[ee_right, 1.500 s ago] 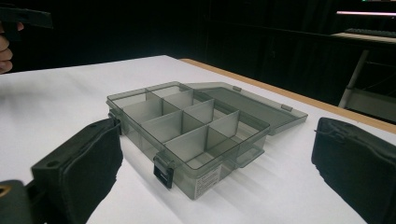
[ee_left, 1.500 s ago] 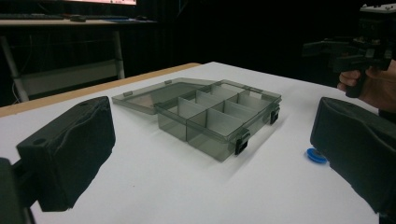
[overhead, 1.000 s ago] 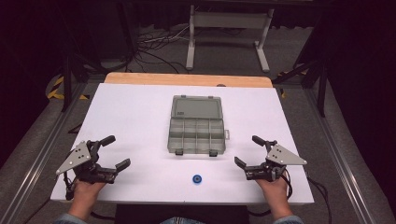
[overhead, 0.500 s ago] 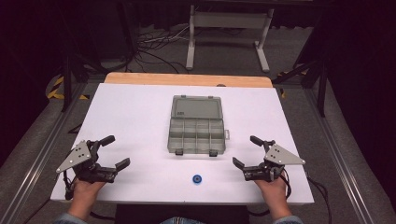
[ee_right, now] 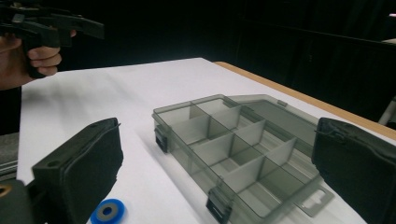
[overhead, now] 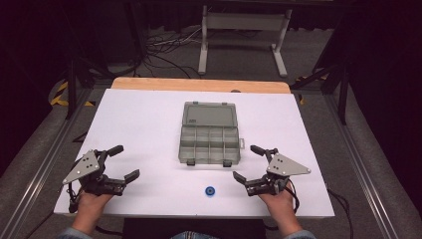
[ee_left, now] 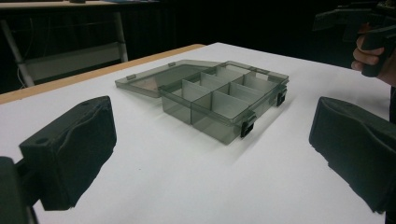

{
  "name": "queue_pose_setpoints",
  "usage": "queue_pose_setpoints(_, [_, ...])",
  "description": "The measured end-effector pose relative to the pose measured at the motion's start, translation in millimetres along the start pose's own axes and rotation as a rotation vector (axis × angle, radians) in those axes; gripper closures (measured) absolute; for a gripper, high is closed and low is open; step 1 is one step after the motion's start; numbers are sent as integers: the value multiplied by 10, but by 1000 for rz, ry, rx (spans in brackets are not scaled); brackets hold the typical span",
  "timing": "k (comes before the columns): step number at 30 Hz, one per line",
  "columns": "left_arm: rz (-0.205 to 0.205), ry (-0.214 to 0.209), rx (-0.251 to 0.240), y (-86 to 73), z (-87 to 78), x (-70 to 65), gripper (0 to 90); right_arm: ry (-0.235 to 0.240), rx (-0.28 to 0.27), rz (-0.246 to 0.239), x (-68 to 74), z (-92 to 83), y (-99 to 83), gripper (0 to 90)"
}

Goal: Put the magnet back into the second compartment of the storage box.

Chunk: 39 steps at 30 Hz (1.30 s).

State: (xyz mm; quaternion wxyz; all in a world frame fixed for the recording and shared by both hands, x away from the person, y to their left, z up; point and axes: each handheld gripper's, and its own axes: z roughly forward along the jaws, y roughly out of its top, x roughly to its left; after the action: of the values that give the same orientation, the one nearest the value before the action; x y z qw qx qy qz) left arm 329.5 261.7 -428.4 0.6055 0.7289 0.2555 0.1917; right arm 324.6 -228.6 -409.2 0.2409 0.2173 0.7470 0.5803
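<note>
While we look from the high view, the left tool and right tool rest released on the bench, flanking the open organiser box; a blue ring lies just before it. From the left gripper view, we see the box between spread jaws. From the right gripper view, the box and ring lie ahead.

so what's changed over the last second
Very little. The right gripper has edged slightly inward toward the organizer box; its fingers remain open and empty. The left gripper, the box with its lid open, and the blue ring stayed put.
</note>
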Motion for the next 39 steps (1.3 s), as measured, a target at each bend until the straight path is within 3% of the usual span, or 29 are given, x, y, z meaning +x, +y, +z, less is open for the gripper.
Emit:
queue_pose_setpoints(11, [1,-5,6,-1,-3,14,18,76,-3,6,94,151,49,17])
queue_pose_setpoints(15, [1,-8,13,5,-6,11,19,92,-10,5,127,190,67,8])
queue_pose_setpoints(20, [1,-7,12,5,-7,16,20,99,19,9,147,220,92,5])
queue_pose_setpoints(25, [-2,-8,8,9,-10,20,20,118,139,-44,167,266,241,69])
queue_pose_setpoints(35, [-7,-6,7,6,-12,24,21,210,452,-59,205,464,438,100])
queue_pose_setpoints(39, [-5,-6,5,8,-11,25,20,229,544,-72,227,540,479,108])
